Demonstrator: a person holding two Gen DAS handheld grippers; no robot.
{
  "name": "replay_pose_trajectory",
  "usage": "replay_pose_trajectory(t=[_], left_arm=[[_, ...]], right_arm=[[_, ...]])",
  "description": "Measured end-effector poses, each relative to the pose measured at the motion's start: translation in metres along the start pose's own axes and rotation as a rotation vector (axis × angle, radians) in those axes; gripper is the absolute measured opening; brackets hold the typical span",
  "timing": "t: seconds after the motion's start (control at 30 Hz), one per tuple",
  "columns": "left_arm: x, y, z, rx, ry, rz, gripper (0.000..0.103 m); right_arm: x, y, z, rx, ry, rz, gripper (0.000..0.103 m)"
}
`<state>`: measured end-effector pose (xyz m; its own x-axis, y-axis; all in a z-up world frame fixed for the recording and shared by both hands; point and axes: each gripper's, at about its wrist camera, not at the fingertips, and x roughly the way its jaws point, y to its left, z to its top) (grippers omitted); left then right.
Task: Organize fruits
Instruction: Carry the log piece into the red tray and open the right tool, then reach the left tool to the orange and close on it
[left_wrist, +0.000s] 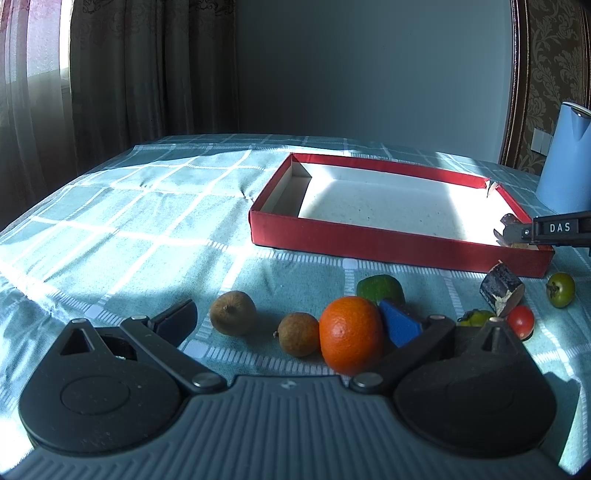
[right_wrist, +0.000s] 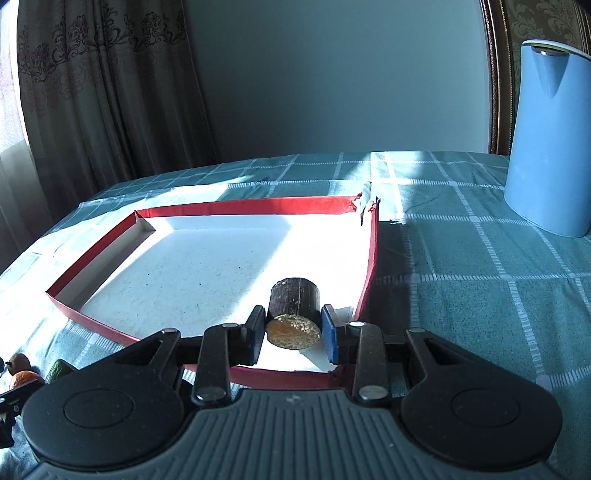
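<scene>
gripping a dark sugarcane segment (right_wrist: 294, 314), the right gripper (right_wrist: 293, 334) has its two pads pressed against the piece's sides, cut end facing the camera, jaws narrowed to the piece's width. landmark: red tray (right_wrist: 96, 258), a shallow box with white floor. the held segment sits over the tray's near right corner, just inside its right wall; whether it touches the floor cannot be told. left gripper (left_wrist: 288, 325) is spread wide with nothing between its fingers, low over the checked tablecloth (left_wrist: 129, 206) in front of the tray's near wall. orange (left_wrist: 351, 339) lies in front of the tray, close to the blue pad of the left gripper's right finger (left_wrist: 400, 326). two brown longans (left_wrist: 233, 313) (left_wrist: 298, 334) lie left of the orange, a green fruit (left_wrist: 380, 290) behind it toward the tray. second sugarcane segment (left_wrist: 502, 290) lies just outside the tray's near right corner, with a red tomato (left_wrist: 521, 322) and green tomatoes (left_wrist: 560, 290) near it. blue kettle (right_wrist: 550, 140) stands well right of the tray.
</scene>
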<state>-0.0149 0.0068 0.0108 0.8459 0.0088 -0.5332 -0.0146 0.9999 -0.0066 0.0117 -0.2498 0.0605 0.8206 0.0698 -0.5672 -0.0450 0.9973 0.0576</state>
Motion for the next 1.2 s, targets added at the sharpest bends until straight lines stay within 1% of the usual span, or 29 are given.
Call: replay_pose_trajectory(t=[0.07, 0.13, 0.23, 0.27, 0.3, 0.37, 0.4, 0.47, 0.5, 0.57, 0.67, 0.73, 0.8, 0.9, 0.97, 1.0, 1.07, 1.13, 1.2], left_arm=[[0.0, 0.0, 0.0, 0.0, 0.0, 0.0, 0.103], [0.0, 0.0, 0.0, -0.001, -0.001, 0.001, 0.103], [-0.001, 0.002, -0.001, -0.015, -0.007, -0.003, 0.103], [-0.002, 0.003, -0.001, -0.022, -0.01, -0.009, 0.103], [-0.004, 0.006, -0.001, -0.032, -0.016, -0.023, 0.103], [-0.01, 0.014, -0.002, -0.06, -0.026, -0.076, 0.103], [-0.014, 0.019, -0.004, -0.074, -0.036, -0.103, 0.103], [-0.027, 0.029, -0.009, -0.106, -0.084, -0.153, 0.103], [-0.032, 0.033, -0.012, -0.111, -0.105, -0.163, 0.103], [-0.043, 0.035, -0.018, -0.09, -0.132, -0.14, 0.103], [-0.059, 0.032, -0.028, -0.014, -0.188, -0.103, 0.103], [-0.07, 0.026, -0.033, 0.036, -0.253, -0.111, 0.103], [-0.074, 0.017, -0.031, 0.082, -0.271, -0.124, 0.103], [-0.072, -0.001, -0.024, 0.162, -0.265, -0.155, 0.102], [-0.063, -0.012, -0.02, 0.203, -0.222, -0.176, 0.083], [-0.058, -0.016, -0.018, 0.209, -0.2, -0.182, 0.081], [-0.048, -0.022, -0.017, 0.21, -0.165, -0.174, 0.078], [-0.041, -0.024, -0.016, 0.212, -0.136, -0.165, 0.077], [-0.035, -0.023, -0.015, 0.202, -0.107, -0.174, 0.076]], right_arm=[[0.0, 0.003, -0.001, -0.02, 0.001, -0.008, 0.031], [-0.002, 0.003, -0.002, -0.016, -0.011, -0.02, 0.037], [-0.022, 0.002, -0.005, 0.017, -0.068, -0.032, 0.042], [-0.033, 0.002, -0.007, 0.022, -0.1, -0.04, 0.048], [-0.044, 0.002, -0.01, 0.025, -0.136, -0.048, 0.054], [-0.066, 0.0, -0.019, 0.034, -0.195, -0.045, 0.062], [-0.076, 0.0, -0.026, 0.037, -0.222, -0.034, 0.064], [-0.089, -0.001, -0.038, 0.03, -0.262, -0.026, 0.064], [-0.093, -0.002, -0.045, 0.021, -0.281, -0.029, 0.064], [-0.093, -0.004, -0.053, 0.016, -0.289, -0.039, 0.064], [-0.09, -0.009, -0.052, 0.046, -0.268, -0.011, 0.064], [-0.089, -0.008, -0.051, 0.047, -0.263, -0.008, 0.064], [-0.09, -0.006, -0.053, 0.036, -0.264, -0.004, 0.064], [-0.09, -0.006, -0.053, 0.034, -0.264, -0.005, 0.065], [-0.09, -0.007, -0.054, 0.036, -0.265, -0.004, 0.064], [-0.09, -0.007, -0.054, 0.036, -0.267, -0.003, 0.065], [-0.09, -0.007, -0.054, 0.036, -0.269, -0.002, 0.064], [-0.09, -0.008, -0.054, 0.036, -0.268, 0.001, 0.064], [-0.091, -0.007, -0.054, 0.036, -0.269, 0.002, 0.065]])
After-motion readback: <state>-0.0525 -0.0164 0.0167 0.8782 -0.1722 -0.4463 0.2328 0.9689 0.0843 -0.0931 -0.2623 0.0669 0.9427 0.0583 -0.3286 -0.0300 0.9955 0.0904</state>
